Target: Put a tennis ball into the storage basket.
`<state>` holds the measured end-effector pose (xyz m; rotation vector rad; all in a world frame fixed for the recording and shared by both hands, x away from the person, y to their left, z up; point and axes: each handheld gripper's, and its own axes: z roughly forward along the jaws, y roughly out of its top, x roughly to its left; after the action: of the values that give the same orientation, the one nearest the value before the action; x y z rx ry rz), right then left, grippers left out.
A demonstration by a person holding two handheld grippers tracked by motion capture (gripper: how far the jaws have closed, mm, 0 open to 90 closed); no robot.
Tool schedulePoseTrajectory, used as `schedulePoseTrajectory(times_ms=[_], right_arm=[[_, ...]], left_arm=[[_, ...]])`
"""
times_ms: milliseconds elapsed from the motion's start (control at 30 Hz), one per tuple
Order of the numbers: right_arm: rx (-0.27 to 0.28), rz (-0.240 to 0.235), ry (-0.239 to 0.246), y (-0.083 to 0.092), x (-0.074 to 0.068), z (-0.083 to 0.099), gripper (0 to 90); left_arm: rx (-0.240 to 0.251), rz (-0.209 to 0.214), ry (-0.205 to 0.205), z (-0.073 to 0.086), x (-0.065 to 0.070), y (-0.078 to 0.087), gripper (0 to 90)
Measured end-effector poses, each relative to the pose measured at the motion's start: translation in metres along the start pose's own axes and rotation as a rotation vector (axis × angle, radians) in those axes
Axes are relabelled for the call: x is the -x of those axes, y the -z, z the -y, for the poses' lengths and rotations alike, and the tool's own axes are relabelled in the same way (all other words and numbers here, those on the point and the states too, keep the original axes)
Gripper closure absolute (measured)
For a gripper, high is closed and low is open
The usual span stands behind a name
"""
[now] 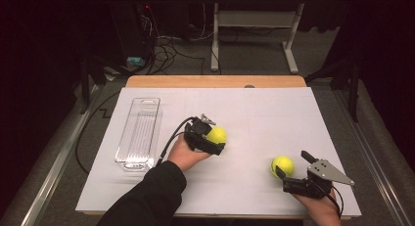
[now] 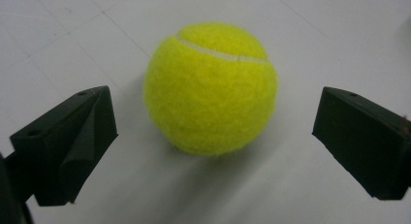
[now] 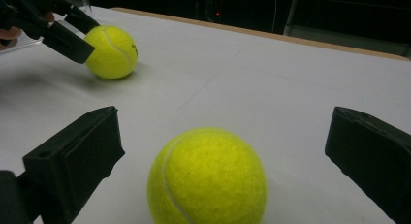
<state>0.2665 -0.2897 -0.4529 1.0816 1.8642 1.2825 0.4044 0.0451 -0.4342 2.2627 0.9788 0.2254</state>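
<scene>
Two fuzzy yellow-green tennis balls on a smooth white sheet over the wooden surface (image 1: 215,81). Centre ball (image 1: 217,134), felted, with a curved white seam, sitting between the left tongs (image 1: 215,138), jaws spread wide, not touching. Right ball (image 1: 282,165) near the front edge, between the right tongs (image 1: 292,167), likewise apart. Ribbed clear plastic tray (image 1: 139,133) at left, oblong. Nearer ball's bottom cut off in the right gripper view.
</scene>
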Motion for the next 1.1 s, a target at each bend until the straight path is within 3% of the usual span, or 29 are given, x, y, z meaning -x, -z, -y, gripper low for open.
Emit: schedulePoseTrajectory(times_ms=[167, 333, 467, 600, 867, 1100], right_arm=[[0.000, -0.003, 0.004, -0.001, 0.000, 0.001, 0.0], [0.000, -0.005, 0.004, -0.001, 0.000, 0.001, 0.0], [-0.001, -0.007, 0.003, -0.001, 0.000, 0.001, 0.0], [-0.001, -0.007, 0.003, -0.001, 0.000, 0.001, 0.0], [0.001, -0.007, 0.000, 0.000, -0.001, 0.001, 0.0], [0.002, -0.006, 0.002, 0.001, -0.001, 0.000, 0.0]], left_arm=[[-0.039, -0.023, 0.015, -0.006, -0.001, -0.015, 7.2], [-0.048, -0.034, 0.032, -0.009, -0.001, -0.020, 16.1], [-0.046, -0.031, 0.021, -0.009, 0.000, -0.022, 23.9], [-0.047, -0.039, 0.015, -0.010, 0.001, -0.022, 25.9], [-0.094, -0.025, -0.006, -0.008, 0.003, -0.014, 26.7], [-0.129, -0.010, -0.022, -0.004, 0.006, 0.008, 26.7]])
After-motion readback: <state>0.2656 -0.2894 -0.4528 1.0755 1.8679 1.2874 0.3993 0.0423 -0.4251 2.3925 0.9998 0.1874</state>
